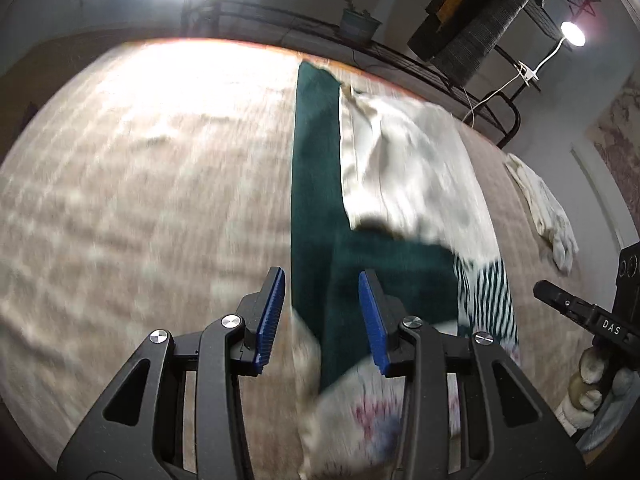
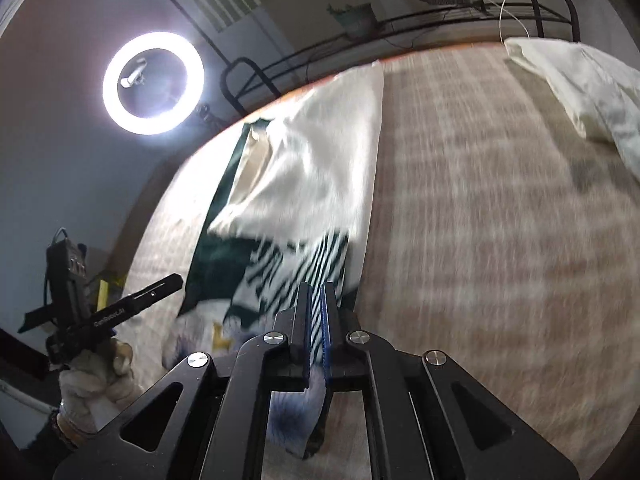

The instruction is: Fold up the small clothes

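Left gripper [image 1: 322,316] part open, green-and-white garment [image 1: 320,184] between the pads, contact unclear. Right gripper [image 2: 316,320] pinched shut on garment's striped edge; white cloth [image 2: 592,92] at 2 o'clock.

Bedroom in home, set up for recording. Bed with patterned beige cover [image 1: 140,200] as work surface; black metal bed rail [image 2: 440,16] along far edge. Potted plant [image 1: 358,22] by wall, ring light [image 2: 153,83] on stand, small lamp [image 1: 573,33].
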Available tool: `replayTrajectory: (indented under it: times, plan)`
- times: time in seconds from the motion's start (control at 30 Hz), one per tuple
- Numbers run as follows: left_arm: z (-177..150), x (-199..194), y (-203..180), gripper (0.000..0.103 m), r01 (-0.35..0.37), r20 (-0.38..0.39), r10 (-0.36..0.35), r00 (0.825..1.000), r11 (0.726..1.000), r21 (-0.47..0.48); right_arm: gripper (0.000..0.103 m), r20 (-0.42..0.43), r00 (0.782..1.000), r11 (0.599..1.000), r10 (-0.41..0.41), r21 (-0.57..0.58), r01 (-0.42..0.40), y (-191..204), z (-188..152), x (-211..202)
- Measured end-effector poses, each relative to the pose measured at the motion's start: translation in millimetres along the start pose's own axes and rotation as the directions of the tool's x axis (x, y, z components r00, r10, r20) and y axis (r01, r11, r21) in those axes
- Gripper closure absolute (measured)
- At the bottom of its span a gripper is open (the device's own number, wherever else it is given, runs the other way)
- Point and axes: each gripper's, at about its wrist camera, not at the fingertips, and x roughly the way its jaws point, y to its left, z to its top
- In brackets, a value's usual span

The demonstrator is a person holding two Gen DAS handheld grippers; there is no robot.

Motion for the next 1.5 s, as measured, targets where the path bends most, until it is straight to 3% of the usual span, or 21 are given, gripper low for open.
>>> replayTrajectory:
  times: [0.2, 0.27, 0.33, 0.53, 0.63, 0.77, 1.03, 1.1, 1.13, 1.17, 1.3, 1.5]
  plan:
    - [60, 20, -2, 0.065, -0.067, 0.046, 0.063, 0.997, 0.992, 0.104, 0.096, -0.01, 0.999, 0.997, -0.051, -0.057, 0.051, -10, 44, 22]
    - [84, 32, 1, 0.065, -0.052, 0.055, 0.046, 0.997, 0.992, 0.118, 0.064, -0.005, 0.998, 0.997, -0.058, -0.056, 0.058, -18, 60, 31]
    - [102, 45, 6, 0.065, -0.039, 0.059, 0.033, 0.998, 0.994, 0.099, 0.056, 0.02, 0.998, 0.998, -0.053, -0.044, 0.053, -29, 76, 37]
    - [155, 98, 25, 0.065, 0.016, 0.019, -0.016, 1.0, 1.0, -0.017, 0.056, 0.054, 0.999, 0.999, 0.004, 0.045, -0.006, -66, 126, 69]
    - [174, 121, 31, 0.065, 0.046, -0.008, -0.046, 0.999, 0.998, -0.05, 0.056, 0.071, 0.996, 0.996, 0.048, 0.075, -0.054, -76, 151, 87]
    - [189, 146, 38, 0.065, 0.068, -0.021, -0.07, 0.997, 0.992, -0.103, 0.056, 0.061, 0.997, 0.994, 0.051, 0.094, -0.057, -80, 172, 112]
    - [204, 164, 19, 0.062, 0.064, 0.002, -0.064, 0.998, 0.997, -0.036, 0.056, 0.067, 0.993, 0.985, 0.093, 0.14, -0.102, -90, 198, 141]
    - [202, 169, 10, 0.091, 0.039, 0.004, -0.039, 0.999, 0.999, 0.015, 0.062, 0.07, 0.993, 0.986, 0.096, 0.127, -0.104, -87, 204, 145]
    - [199, 172, 6, 0.101, 0.033, 0.0, -0.033, 0.999, 0.999, 0.03, 0.091, 0.06, 0.994, 0.989, 0.092, 0.109, -0.099, -84, 209, 149]
    - [198, 172, 3, 0.101, 0.029, 0.009, -0.03, 1.0, 0.999, 0.041, 0.1, 0.04, 0.994, 0.99, 0.101, 0.094, -0.105, -80, 209, 153]
    - [195, 158, 0, 0.102, 0.05, 0.059, -0.052, 0.997, 0.998, 0.044, 0.101, 0.045, 0.997, 0.998, 0.058, -0.007, -0.057, -57, 205, 150]
    - [188, 124, -6, 0.102, 0.107, 0.093, -0.111, 0.989, 0.993, 0.046, 0.102, 0.123, 0.991, 0.998, 0.052, -0.032, -0.049, -41, 206, 110]
